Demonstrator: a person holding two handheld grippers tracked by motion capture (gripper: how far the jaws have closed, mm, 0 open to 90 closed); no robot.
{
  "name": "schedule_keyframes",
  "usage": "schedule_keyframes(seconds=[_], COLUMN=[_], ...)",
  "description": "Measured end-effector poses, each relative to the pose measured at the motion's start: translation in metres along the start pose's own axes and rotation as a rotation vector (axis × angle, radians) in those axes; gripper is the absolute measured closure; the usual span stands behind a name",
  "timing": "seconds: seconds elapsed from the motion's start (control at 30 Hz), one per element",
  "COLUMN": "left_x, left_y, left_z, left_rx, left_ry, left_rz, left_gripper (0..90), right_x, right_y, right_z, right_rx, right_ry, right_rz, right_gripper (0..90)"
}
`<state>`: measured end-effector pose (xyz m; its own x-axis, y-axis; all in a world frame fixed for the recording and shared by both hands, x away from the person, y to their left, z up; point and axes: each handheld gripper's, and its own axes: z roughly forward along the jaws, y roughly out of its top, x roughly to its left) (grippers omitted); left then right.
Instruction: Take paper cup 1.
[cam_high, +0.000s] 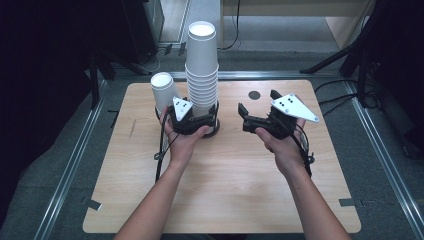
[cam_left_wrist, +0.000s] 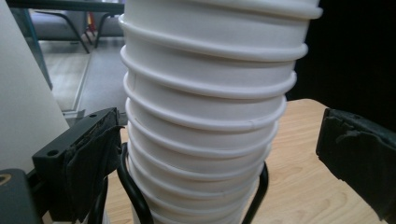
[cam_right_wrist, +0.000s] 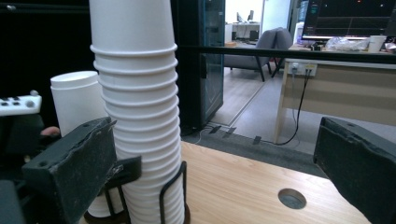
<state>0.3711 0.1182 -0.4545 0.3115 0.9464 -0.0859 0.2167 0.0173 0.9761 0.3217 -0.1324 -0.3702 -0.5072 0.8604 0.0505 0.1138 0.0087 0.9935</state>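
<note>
A tall stack of white paper cups (cam_high: 202, 75) stands upside down in a black wire holder (cam_right_wrist: 170, 191) at the middle back of the wooden table (cam_high: 225, 190). One single white cup (cam_high: 164, 92) stands just left of it. My left gripper (cam_high: 197, 117) is low at the stack's base. In the left gripper view the stack (cam_left_wrist: 205, 116) rises between its open jaws, and the right pad (cam_left_wrist: 355, 154) stands clear of it. My right gripper (cam_high: 257, 101) hovers to the right of the stack, open, with nothing between its jaws (cam_right_wrist: 217, 130).
A round dark hole (cam_high: 254, 95) is in the table top behind the right gripper. Metal floor rails (cam_high: 75, 160) run along both sides of the table. Dark stand legs (cam_high: 340, 55) rise at the back right.
</note>
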Motion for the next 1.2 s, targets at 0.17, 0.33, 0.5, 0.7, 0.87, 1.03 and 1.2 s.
schedule_keyframes(seconds=[0.17, 0.33, 0.5, 0.7, 0.87, 1.03, 1.2], left_x=[0.002, 0.000, -0.002, -0.004, -0.006, -0.006, -0.006], left_y=[0.002, 0.005, 0.005, 0.004, 0.003, 0.003, 0.001], left_z=[0.005, 0.011, 0.014, 0.019, 0.022, 0.025, 0.027], left_rx=[0.004, -0.001, -0.003, -0.014, -0.018, -0.005, 0.000], left_ry=[0.012, 0.035, 0.060, 0.057, 0.067, 0.080, 0.080], left_rz=[-0.013, -0.018, -0.015, -0.045, -0.040, -0.038, -0.036], left_gripper=[0.4, 0.4, 0.6, 0.6, 0.5, 0.5, 0.2], right_x=[0.006, 0.009, 0.011, 0.019, 0.026, 0.030, 0.039], right_y=[0.007, 0.015, 0.020, 0.027, 0.031, 0.036, 0.045], right_z=[0.010, 0.019, 0.023, 0.031, 0.039, 0.048, 0.062], right_rx=[-0.002, -0.006, -0.013, -0.018, -0.016, -0.013, -0.016], right_ry=[0.014, 0.018, 0.021, 0.034, 0.046, 0.055, 0.067], right_rz=[-0.011, 0.008, 0.004, -0.007, -0.015, -0.013, -0.021], right_gripper=[0.0, 0.0, 0.0, 0.0, 0.0, 0.0, 0.0])
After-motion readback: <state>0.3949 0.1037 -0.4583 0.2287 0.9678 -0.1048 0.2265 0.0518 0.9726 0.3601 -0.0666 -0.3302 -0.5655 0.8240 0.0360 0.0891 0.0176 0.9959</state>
